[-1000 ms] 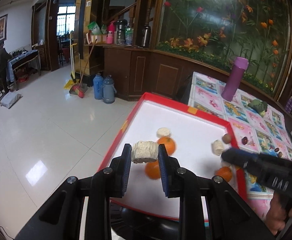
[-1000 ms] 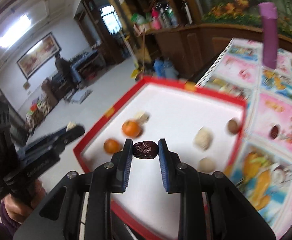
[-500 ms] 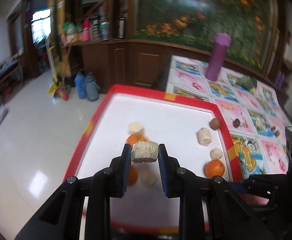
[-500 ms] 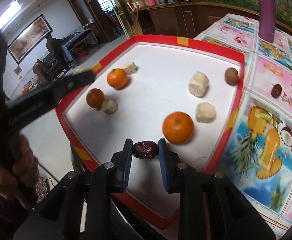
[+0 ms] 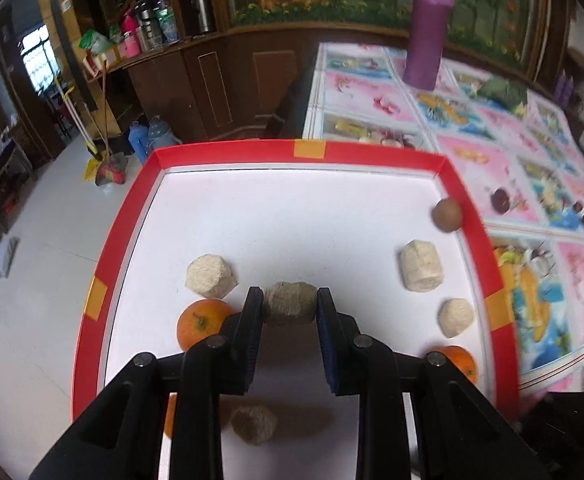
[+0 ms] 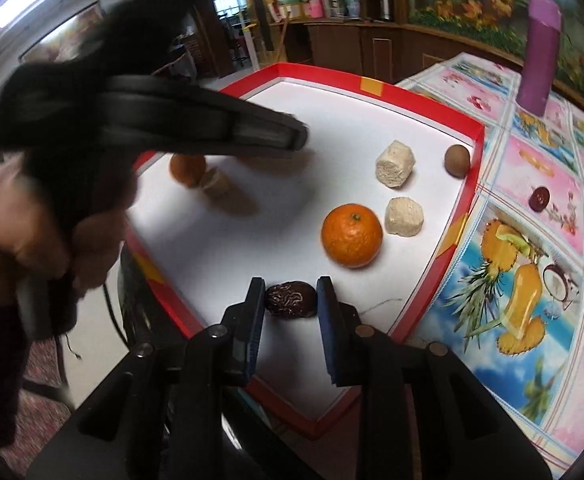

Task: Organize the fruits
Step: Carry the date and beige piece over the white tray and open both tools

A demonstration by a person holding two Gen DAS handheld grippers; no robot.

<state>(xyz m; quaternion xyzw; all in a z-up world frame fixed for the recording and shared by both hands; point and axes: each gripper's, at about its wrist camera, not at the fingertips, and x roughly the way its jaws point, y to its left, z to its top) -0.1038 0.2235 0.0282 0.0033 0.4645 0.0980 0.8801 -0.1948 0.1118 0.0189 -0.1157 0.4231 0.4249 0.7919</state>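
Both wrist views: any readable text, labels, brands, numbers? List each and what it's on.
None can be read in either view.
Tablecloth: fruit and flower pictures only, no words visible.
Purple bottle: no label visible.
Red tray: orange tape patches on the rim, unmarked.
Bottles and packets on the wooden counter: too small and blurred to read.
Left gripper and right gripper: no marking visible on the fingers.

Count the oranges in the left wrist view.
3. One orange by the left tongs' left finger, one near the tray's right rim, one mostly hidden behind the tongs at lower left.
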